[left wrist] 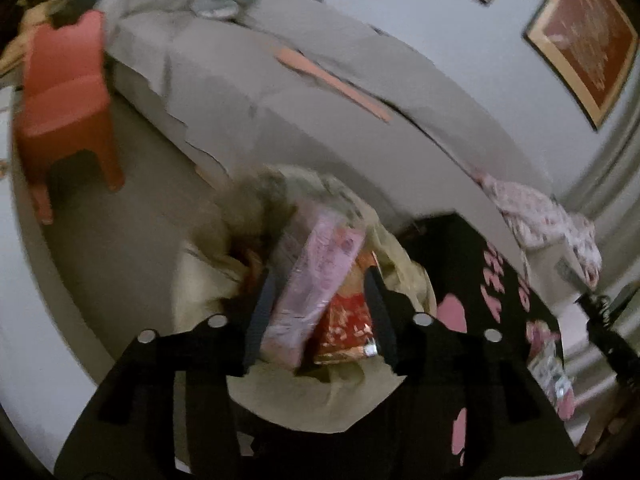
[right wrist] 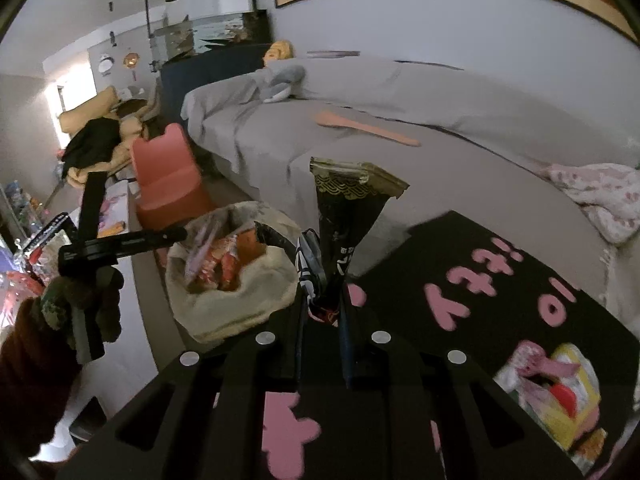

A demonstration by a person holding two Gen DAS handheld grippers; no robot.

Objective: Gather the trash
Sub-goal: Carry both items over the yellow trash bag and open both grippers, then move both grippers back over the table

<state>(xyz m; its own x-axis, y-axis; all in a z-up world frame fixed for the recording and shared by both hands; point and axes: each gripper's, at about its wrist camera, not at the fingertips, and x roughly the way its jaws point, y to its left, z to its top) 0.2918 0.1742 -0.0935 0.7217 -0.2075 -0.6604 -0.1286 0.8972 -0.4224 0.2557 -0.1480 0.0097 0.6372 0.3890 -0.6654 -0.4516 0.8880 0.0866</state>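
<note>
Right gripper (right wrist: 322,312) clamped on black wrapper (right wrist: 346,216), seen only in right view; left gripper (left wrist: 320,308) jaws apart over trash bag (left wrist: 224,264) with pink packet (left wrist: 316,276) between, unpressed; red chair (right wrist: 168,184) beyond.

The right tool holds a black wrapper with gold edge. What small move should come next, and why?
Probably carry the right tool left, over the open beige trash bag, then let go. Its fingers are shut on the black, gold-edged snack wrapper, which is beside the bag, not above it. The left tool is open over the bag, with a pink packet loose between its fingers.
</note>
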